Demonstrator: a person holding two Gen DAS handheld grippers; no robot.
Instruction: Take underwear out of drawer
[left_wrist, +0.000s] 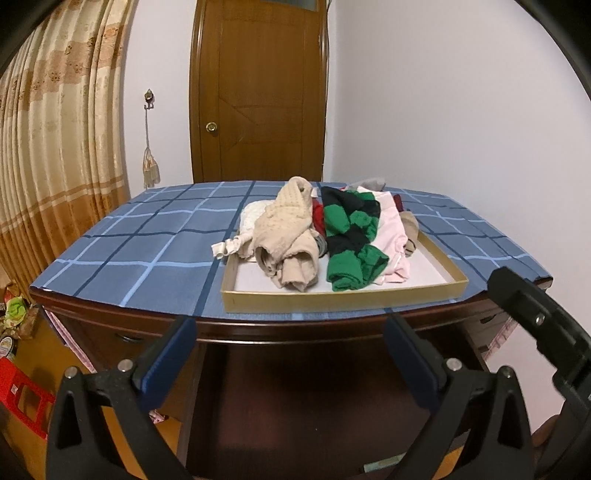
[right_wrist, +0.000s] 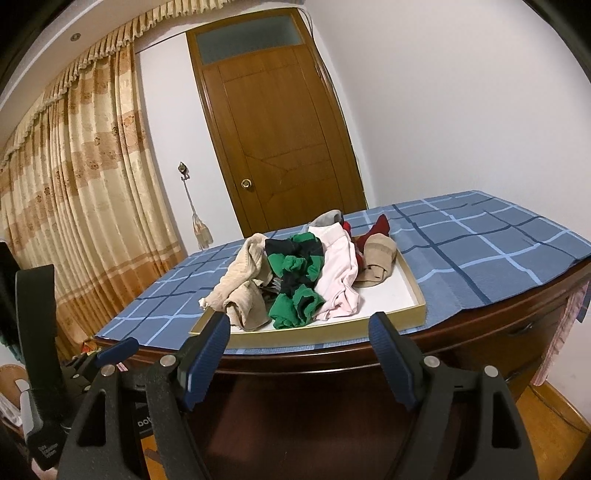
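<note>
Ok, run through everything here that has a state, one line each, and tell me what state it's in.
Left gripper: open, empty, short of the table.
Right gripper: open, empty, short of the table.
Tray: on the table, open-topped, holding clothes.
Clothes pile: heaped, rumpled, untouched.
Beige garment: on the pile, spilling over the tray's left edge.
Door: shut.
Curtain: drawn.
Tablecloth: spread over the table.

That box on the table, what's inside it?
The shallow box holds a heap of clothes: a beige piece, a green-and-black one, a pink one. Its bare white bottom shows in front. Whatever lies under the heap is hidden.
</note>
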